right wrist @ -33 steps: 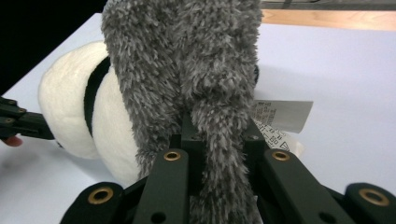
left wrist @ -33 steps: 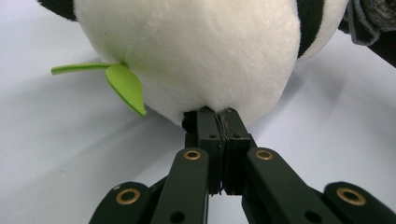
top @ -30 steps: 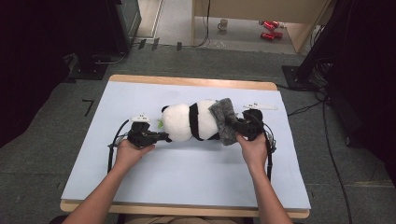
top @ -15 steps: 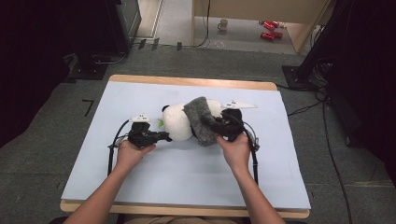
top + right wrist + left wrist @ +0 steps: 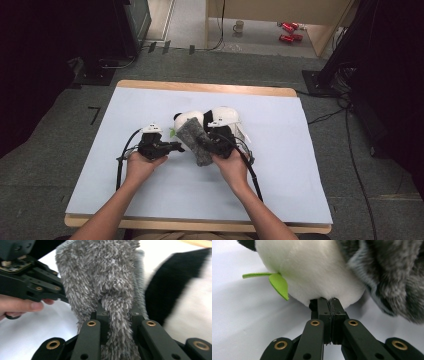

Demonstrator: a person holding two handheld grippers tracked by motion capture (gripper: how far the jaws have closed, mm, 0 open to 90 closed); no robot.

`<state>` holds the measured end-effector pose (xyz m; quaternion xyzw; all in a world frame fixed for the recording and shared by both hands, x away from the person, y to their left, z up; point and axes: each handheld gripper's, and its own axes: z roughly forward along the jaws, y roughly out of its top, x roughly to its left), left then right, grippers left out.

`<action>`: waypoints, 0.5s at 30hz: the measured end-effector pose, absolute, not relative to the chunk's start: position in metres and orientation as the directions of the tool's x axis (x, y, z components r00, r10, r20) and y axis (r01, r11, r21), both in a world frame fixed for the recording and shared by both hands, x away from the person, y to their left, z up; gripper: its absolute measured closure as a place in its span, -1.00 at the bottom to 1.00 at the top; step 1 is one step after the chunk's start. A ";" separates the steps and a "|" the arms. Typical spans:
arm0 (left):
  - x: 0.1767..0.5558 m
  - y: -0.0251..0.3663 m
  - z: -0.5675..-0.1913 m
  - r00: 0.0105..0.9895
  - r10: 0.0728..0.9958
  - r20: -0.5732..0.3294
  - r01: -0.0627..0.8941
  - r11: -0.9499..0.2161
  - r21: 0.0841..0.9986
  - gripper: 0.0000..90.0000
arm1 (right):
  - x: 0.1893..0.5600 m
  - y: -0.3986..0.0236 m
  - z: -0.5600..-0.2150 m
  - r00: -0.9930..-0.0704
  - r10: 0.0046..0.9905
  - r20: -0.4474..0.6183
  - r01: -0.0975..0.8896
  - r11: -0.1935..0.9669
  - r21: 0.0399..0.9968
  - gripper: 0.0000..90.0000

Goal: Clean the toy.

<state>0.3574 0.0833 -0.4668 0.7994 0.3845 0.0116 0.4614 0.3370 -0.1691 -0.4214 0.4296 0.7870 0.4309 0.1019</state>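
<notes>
Plush panda (image 5: 215, 119) lies mid-desk (image 5: 300, 180). Left claw (image 5: 328, 306) clenched on white fur at panda's 9 o'clock end, anchoring it. Right claw (image 5: 117, 315) grasping grey fuzzy cloth (image 5: 196, 142), likely draping it over panda.

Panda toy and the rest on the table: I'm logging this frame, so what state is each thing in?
Panda toy: lying on the table, pinched at its white plush by the left gripper.
Grey fuzzy cloth: lifted and draped against the panda, clamped in the right gripper.
Left gripper: fingers shut on the panda's plush.
Right gripper: fingers shut on the cloth.
Green leaf: sticking out from the panda, free.
</notes>
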 end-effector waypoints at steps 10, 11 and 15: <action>0.362 0.084 -0.466 0.714 0.615 -0.336 0.603 -0.295 0.741 1.00 | 0.332 -0.214 -0.402 -0.537 0.816 0.215 0.590 0.182 0.787 0.73; 0.362 0.084 -0.466 0.713 0.615 -0.337 0.604 -0.293 0.742 1.00 | 0.332 -0.221 -0.399 -0.525 0.823 0.218 0.591 0.167 0.789 0.72; 0.365 0.084 -0.465 0.713 0.608 -0.347 0.607 -0.289 0.740 1.00 | 0.333 -0.244 -0.394 -0.475 0.846 0.240 0.597 0.110 0.795 0.72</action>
